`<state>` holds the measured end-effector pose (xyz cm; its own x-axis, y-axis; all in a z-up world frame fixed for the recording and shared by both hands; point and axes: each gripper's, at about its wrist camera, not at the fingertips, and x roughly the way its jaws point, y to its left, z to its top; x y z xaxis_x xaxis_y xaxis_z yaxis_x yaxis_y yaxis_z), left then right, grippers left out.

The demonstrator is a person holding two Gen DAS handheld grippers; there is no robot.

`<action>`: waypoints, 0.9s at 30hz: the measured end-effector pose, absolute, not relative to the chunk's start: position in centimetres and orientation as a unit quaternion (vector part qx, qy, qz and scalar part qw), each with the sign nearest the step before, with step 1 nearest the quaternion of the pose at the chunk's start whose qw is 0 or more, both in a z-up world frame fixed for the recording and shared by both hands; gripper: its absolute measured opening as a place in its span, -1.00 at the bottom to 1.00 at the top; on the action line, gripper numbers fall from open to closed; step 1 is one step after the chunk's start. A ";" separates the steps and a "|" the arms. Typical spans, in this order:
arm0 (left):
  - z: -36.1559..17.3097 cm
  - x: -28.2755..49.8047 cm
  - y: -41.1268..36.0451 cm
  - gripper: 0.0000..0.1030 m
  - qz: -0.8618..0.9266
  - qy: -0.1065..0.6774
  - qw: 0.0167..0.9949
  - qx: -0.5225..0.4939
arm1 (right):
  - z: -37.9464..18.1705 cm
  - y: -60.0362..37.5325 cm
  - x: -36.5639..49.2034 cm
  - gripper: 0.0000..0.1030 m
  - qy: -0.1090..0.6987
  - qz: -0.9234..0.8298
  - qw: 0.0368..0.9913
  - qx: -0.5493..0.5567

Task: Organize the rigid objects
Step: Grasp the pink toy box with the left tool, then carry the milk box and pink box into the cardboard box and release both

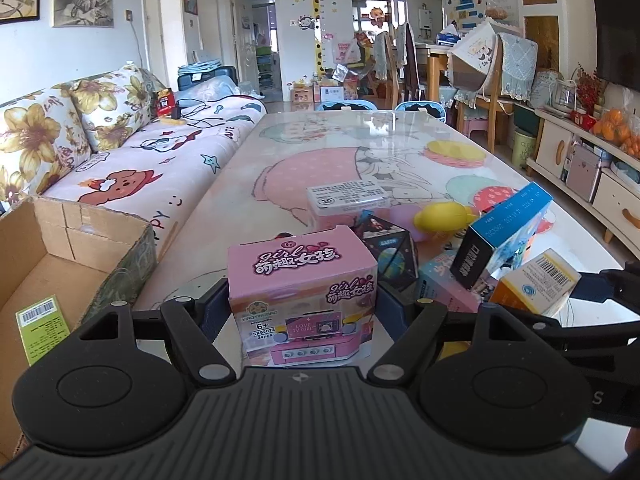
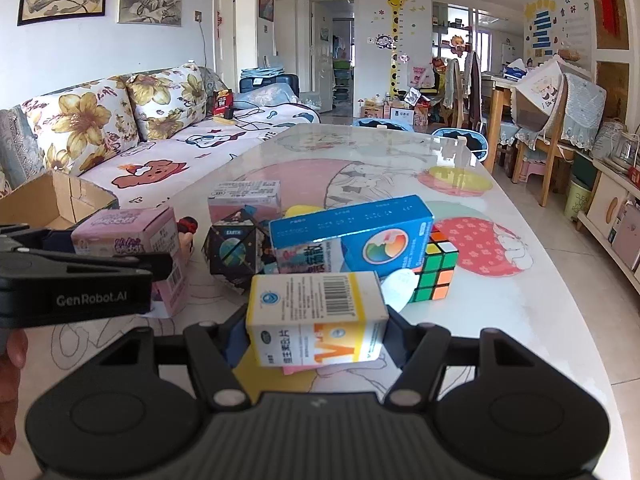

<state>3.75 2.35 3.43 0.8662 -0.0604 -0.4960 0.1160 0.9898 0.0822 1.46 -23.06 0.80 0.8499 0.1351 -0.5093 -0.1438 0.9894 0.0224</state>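
left gripper: jaws clamp pink toy box above bench | right gripper: jaws clamp yellow medicine box, near pile | step: keep both level; carry left into cardboard box.

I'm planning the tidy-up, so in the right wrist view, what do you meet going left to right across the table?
cardboard box → pink toy box in the left gripper → black Earth cube → yellow-and-white medicine box in the right gripper → Rubik's cube.
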 end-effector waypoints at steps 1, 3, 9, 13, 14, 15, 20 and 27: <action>3.5 3.7 2.4 0.83 -0.045 0.254 0.965 0.054 | 0.8 -22.9 1.4 0.27 0.264 0.074 0.962 -0.009; 3.6 3.6 2.4 0.83 -0.044 0.251 0.966 0.051 | 0.9 -22.3 1.4 0.27 0.263 0.078 0.962 -0.009; 3.9 3.8 2.3 0.83 -0.035 0.244 0.968 0.038 | 1.0 -20.7 1.4 0.27 0.260 0.091 0.961 -0.020; 4.0 3.7 2.3 0.83 -0.025 0.238 0.970 0.031 | 1.0 -19.6 1.4 0.27 0.259 0.100 0.960 -0.022; 4.0 3.7 2.3 0.83 -0.022 0.237 0.971 0.028 | 1.0 -19.3 1.4 0.27 0.259 0.102 0.960 -0.023; 4.0 3.7 2.4 0.83 -0.019 0.236 0.971 0.026 | 1.0 -19.1 1.4 0.27 0.259 0.103 0.960 -0.024; 4.1 3.6 2.5 0.83 0.000 0.233 0.972 0.019 | 1.1 -17.8 1.4 0.27 0.258 0.109 0.959 -0.031; 4.4 3.3 2.5 0.83 0.025 0.227 0.974 0.010 | 1.2 -16.1 1.4 0.27 0.259 0.123 0.957 -0.036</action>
<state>3.35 2.51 4.39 0.8957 0.0538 -0.4413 -0.0444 0.9985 0.0316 1.43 -16.06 1.23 0.8354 0.2175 -0.5047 -0.2543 0.9671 -0.0042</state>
